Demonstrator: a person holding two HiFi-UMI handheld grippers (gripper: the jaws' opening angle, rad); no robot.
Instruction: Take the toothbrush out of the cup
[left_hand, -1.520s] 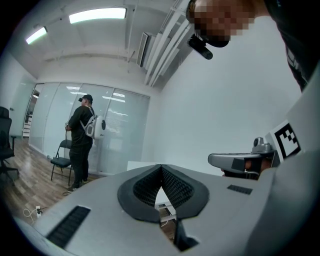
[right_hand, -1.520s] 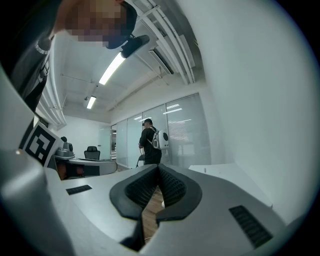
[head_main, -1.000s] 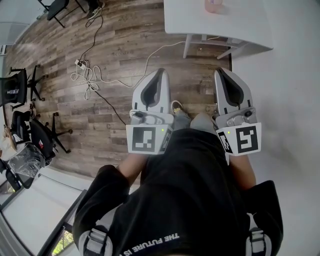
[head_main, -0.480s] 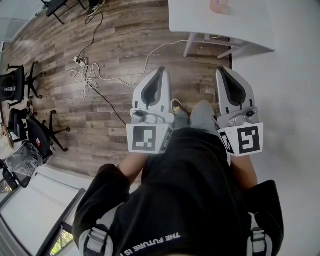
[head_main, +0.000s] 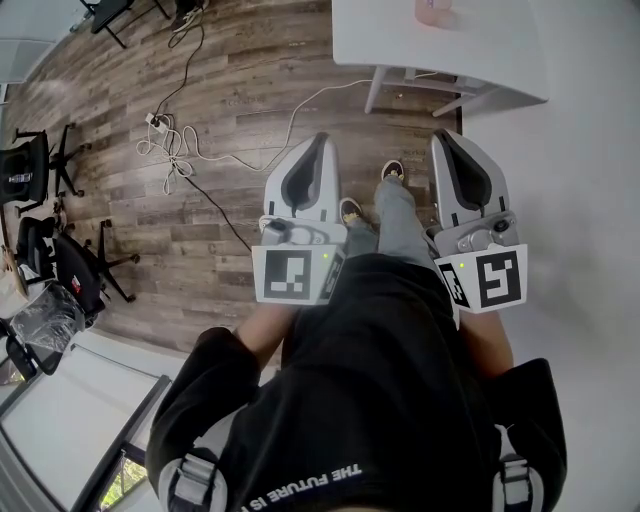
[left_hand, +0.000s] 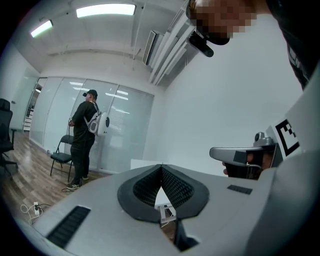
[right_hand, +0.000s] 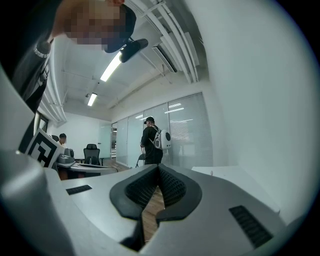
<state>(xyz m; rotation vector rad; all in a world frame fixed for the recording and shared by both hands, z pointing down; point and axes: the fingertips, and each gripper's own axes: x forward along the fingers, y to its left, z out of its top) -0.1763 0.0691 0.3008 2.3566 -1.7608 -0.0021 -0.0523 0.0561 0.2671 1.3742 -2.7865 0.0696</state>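
A pink cup (head_main: 432, 10) stands on the white table (head_main: 450, 50) at the top of the head view, cut off by the frame's edge; no toothbrush can be made out. My left gripper (head_main: 320, 141) and right gripper (head_main: 441, 137) are held side by side at waist height over the wooden floor, well short of the table. Both are shut with nothing between the jaws. In the left gripper view the left gripper (left_hand: 161, 167) points toward the white table (left_hand: 142, 163). In the right gripper view the right gripper (right_hand: 159, 168) points along the table (right_hand: 230, 176), where a tiny pink speck (right_hand: 211, 173) shows.
White cables and a power strip (head_main: 165, 140) lie on the wooden floor at left. Black office chairs (head_main: 40, 175) stand at the far left. A white wall (head_main: 590, 200) runs along the right. A person with a backpack (left_hand: 85, 135) stands by glass partitions.
The wearer's leg has swung forward between the grippers. Both grippers stay shut and side by side; the table has barely shifted in the view.
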